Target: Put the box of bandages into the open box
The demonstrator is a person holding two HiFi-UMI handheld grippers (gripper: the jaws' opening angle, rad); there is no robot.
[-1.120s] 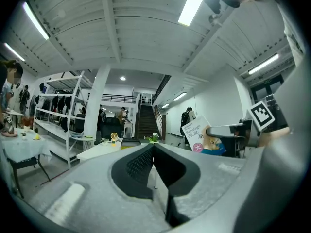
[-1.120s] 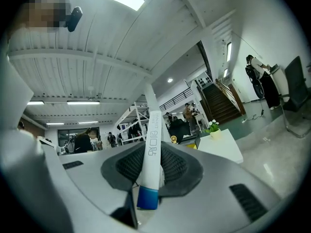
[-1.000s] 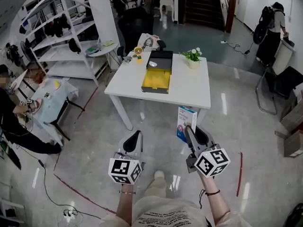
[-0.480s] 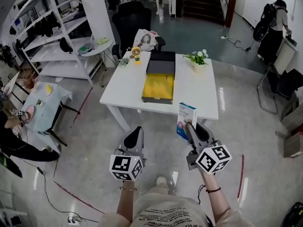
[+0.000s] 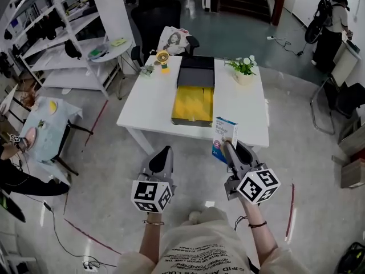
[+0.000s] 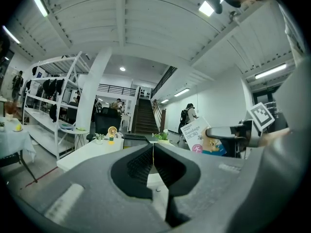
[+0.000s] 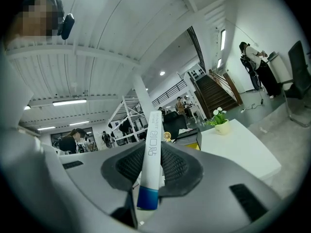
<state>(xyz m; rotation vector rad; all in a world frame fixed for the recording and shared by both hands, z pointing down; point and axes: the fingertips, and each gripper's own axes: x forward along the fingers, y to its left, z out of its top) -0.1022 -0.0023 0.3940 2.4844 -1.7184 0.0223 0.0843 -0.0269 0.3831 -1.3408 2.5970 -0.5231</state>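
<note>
Near the white table [image 5: 142, 103], right gripper [image 5: 227, 144], level, clamps the bandage box [image 5: 223, 132]; left gripper [image 5: 166, 149], level, closed and empty.

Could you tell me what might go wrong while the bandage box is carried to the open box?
The right gripper pinches the bandage box only near one end, and it sits tilted in the grip, so it could pivot or slip out. The potted plant stands close to the open box on the right gripper's side, so a wide reach might knock it.
</note>
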